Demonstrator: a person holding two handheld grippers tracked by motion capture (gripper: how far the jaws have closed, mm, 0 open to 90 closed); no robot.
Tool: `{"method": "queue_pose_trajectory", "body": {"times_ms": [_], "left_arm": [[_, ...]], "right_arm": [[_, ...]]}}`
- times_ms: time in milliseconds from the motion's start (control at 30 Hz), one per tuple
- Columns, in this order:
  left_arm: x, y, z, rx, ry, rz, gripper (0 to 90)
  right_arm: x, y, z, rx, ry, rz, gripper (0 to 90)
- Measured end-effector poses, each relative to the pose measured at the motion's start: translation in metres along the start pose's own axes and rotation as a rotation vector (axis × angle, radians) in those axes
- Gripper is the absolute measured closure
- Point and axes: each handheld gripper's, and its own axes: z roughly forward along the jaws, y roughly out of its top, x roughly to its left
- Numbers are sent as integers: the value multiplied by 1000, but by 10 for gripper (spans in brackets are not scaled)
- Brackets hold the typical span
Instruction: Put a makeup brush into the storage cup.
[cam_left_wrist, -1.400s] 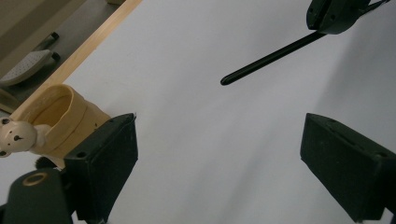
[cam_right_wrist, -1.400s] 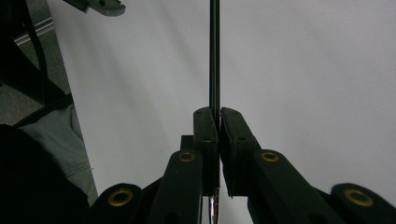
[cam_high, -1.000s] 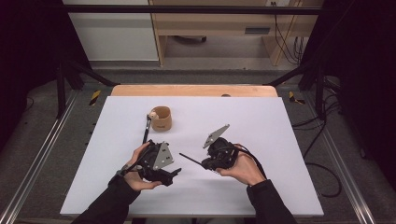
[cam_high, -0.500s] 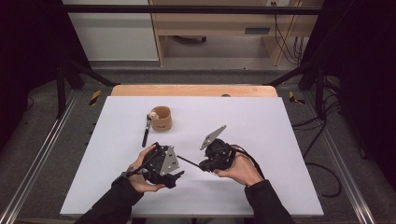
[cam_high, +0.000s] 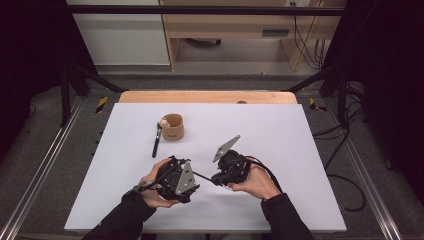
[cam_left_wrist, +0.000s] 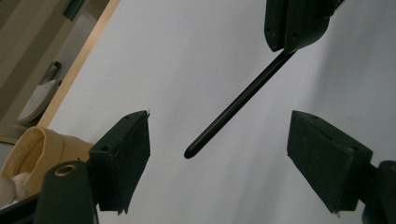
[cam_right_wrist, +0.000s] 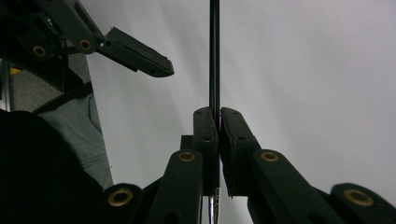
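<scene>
**A thin black stick is being passed from one gripper to the other**

A thin black stick (cam_high: 202, 176) is held by the right gripper (cam_high: 218, 179). Its fingers (cam_right_wrist: 205, 135) are shut tight on the stick, near one end. The stick is held just above the white worktop (cam_high: 280, 140), at the near side, between the two hands. It is pointed to the left, at the left gripper (cam_high: 186, 178). It seems to be held this way so that the free end can be reached.

In the left gripper view, the free end of the stick (cam_left_wrist: 233, 107) is seen between the two fingers (cam_left_wrist: 122, 154). These fingers are wide, and the stick is not touched by them yet. They have just been closing a little, with the stick between them. It looks as if the stick is meant to be taken over by the left gripper.

Farther away on the left, a small brown cup (cam_high: 172, 127) is stood on the worktop. A second black stick (cam_high: 157, 141) is laid just beside it. Perhaps the cup is where the sticks are kept.
</scene>
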Motion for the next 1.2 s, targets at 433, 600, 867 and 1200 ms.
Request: {"method": "queue_pose_trajectory", "body": {"times_ms": [433,600,867,1200], "left_arm": [[-10,2,8,23,36,119,335],[-11,3,11,32,40,157,392],[-14,5,13,43,44,212,508],[-17,5,17,64,51,272,649]], "right_arm": [[2,3,3,20,16,-20,857],[2,4,3,13,19,-18,857],[4,4,5,17,27,-21,857],[5,6,6,29,35,-30,858]]}}
